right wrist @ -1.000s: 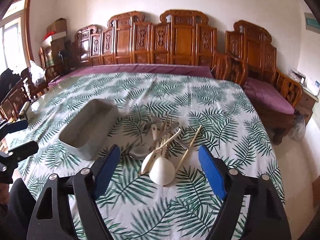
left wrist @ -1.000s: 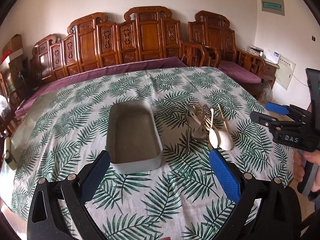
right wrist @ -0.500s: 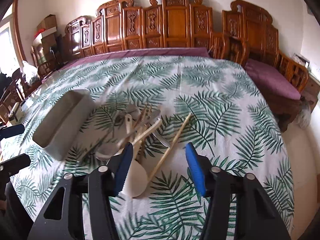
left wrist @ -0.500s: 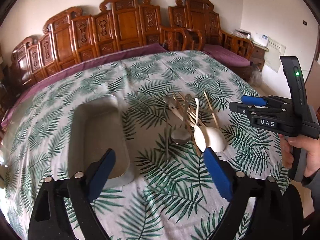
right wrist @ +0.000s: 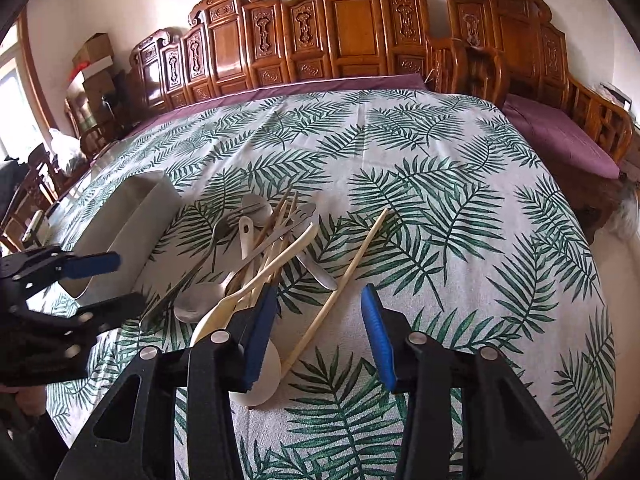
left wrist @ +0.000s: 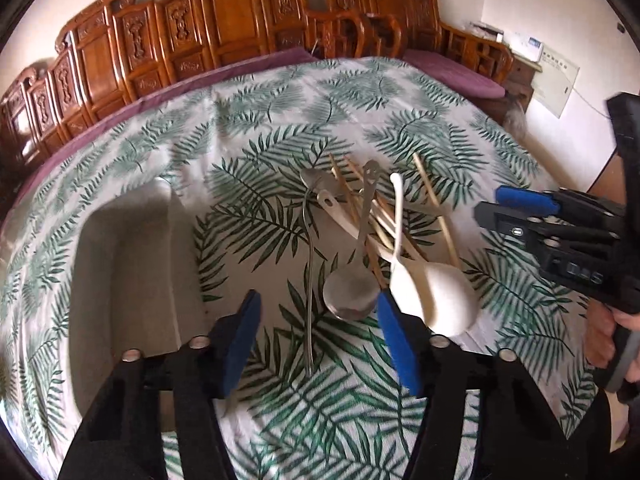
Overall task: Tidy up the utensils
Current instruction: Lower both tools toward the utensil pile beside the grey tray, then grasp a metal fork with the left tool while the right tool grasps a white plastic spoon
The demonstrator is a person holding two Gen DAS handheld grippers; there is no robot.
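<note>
A pile of utensils lies on the palm-leaf tablecloth: a metal spoon [left wrist: 352, 288], a metal fork [left wrist: 309, 264], a white ladle [left wrist: 444, 292] and several wooden chopsticks. A grey rectangular tray [left wrist: 124, 264] stands left of the pile; it also shows in the right wrist view [right wrist: 132, 232]. My left gripper [left wrist: 320, 336] is open and empty, low over the fork handle. My right gripper [right wrist: 320, 336] is open and empty, with a single chopstick [right wrist: 340, 284] between its fingers. The white ladle [right wrist: 260, 372] lies under its left finger.
The tablecloth [right wrist: 440, 208] covers a large round table. Carved wooden chairs [right wrist: 360, 32] line the far side. A purple cushioned bench [right wrist: 560, 136] stands at the right. Each gripper shows at the edge of the other's view.
Both grippers have moved forward and down toward the utensil pile. Both have narrowed somewhat but stay open. The utensils and tray have not moved.
</note>
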